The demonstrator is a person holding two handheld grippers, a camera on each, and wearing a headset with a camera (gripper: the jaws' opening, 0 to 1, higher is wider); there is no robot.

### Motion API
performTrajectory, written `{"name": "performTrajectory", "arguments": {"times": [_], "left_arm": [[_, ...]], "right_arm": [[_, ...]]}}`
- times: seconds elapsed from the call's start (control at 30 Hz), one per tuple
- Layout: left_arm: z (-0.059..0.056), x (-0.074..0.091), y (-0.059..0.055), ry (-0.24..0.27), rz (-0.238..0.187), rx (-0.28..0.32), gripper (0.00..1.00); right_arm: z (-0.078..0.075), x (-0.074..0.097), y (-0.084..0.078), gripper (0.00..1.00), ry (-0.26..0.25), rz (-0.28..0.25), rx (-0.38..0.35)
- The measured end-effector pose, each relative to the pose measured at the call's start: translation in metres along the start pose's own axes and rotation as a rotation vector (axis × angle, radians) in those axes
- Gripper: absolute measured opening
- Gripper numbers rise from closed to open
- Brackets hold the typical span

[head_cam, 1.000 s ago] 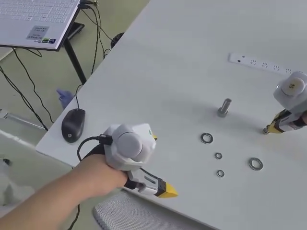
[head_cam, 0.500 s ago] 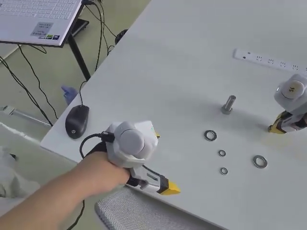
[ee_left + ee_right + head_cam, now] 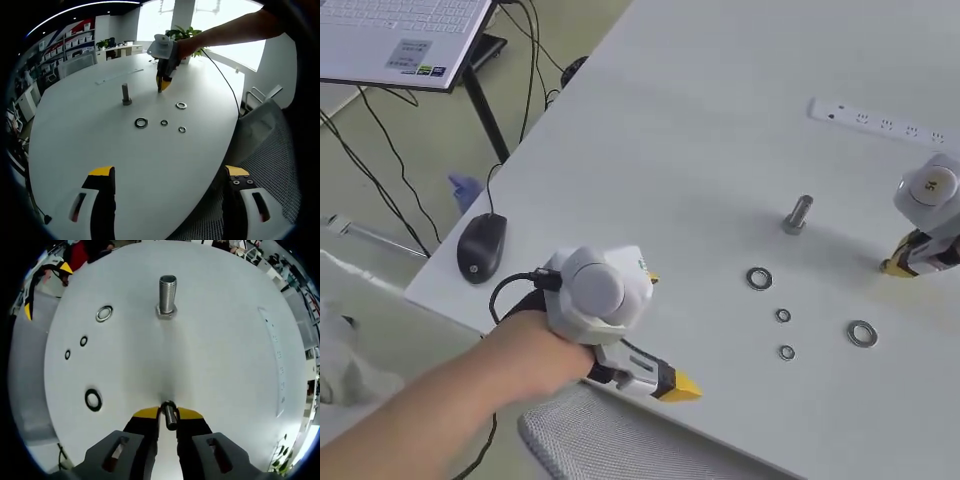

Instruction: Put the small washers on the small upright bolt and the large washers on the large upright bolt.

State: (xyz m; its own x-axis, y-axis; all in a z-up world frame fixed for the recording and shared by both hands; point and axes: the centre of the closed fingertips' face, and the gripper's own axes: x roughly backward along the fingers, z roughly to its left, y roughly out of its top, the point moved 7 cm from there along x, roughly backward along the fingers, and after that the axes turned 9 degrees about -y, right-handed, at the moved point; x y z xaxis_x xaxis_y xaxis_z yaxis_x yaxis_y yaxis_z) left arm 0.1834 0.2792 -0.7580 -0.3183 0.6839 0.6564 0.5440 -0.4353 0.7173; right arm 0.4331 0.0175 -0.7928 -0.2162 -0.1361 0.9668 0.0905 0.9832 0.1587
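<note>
0/4 washers (image 3: pixel 759 278) threaded, all loose at 6 o'clock of large bolt (image 3: pixel 797 215) | small bolt (image 3: pixel 170 411) grasped by right tongs (image 3: pixel 170 416) | left tongs (image 3: pixel 167 175) released

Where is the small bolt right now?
In the right gripper view, the small bolt is held between the jaws of the right gripper, low at the table, with the large bolt straight ahead.

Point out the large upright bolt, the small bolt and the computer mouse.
large upright bolt (image 3: pixel 798 213): head view, threaded shaft.
small bolt (image 3: pixel 170 416): right gripper view, its end between the jaws.
computer mouse (image 3: pixel 480 248): head view, its back.
</note>
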Motion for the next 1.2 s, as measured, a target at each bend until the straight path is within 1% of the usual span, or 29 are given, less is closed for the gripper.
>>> {"name": "performTrajectory", "arguments": {"times": [0.33, 0.37, 0.4, 0.43, 0.47, 0.5, 0.67, 0.97, 1.2], "left_arm": [[-0.003, -0.001, -0.003, -0.003, 0.010, 0.003, 0.88], [-0.003, -0.001, -0.003, -0.003, 0.011, 0.002, 0.88], [-0.003, -0.001, -0.003, -0.003, 0.012, 0.001, 0.88], [-0.003, 0.000, -0.003, -0.001, 0.013, 0.000, 0.88], [-0.003, 0.000, -0.003, 0.000, 0.013, 0.000, 0.88], [-0.003, 0.000, -0.003, 0.000, 0.009, -0.001, 0.88], [-0.002, -0.001, -0.002, -0.001, 0.004, -0.003, 0.88], [-0.004, 0.001, -0.002, -0.004, -0.001, -0.006, 0.87], [-0.007, 0.003, -0.003, -0.008, -0.002, -0.009, 0.87]], "right_arm": [[0.001, 0.001, 0.001, 0.14, -0.001, -0.009, 0.004], [0.001, 0.001, 0.002, 0.16, 0.000, -0.014, 0.006], [0.001, 0.001, 0.002, 0.20, 0.004, -0.024, 0.003], [0.001, 0.001, 0.003, 0.27, 0.001, -0.034, 0.007], [0.000, 0.001, 0.003, 0.30, -0.002, -0.036, 0.013], [0.000, 0.001, 0.003, 0.31, -0.002, -0.035, 0.020], [0.000, 0.004, 0.002, 0.33, 0.010, -0.035, 0.013], [-0.004, 0.015, 0.003, 0.33, 0.025, -0.049, -0.031], [-0.002, 0.027, 0.009, 0.33, 0.014, -0.049, -0.022]]}}
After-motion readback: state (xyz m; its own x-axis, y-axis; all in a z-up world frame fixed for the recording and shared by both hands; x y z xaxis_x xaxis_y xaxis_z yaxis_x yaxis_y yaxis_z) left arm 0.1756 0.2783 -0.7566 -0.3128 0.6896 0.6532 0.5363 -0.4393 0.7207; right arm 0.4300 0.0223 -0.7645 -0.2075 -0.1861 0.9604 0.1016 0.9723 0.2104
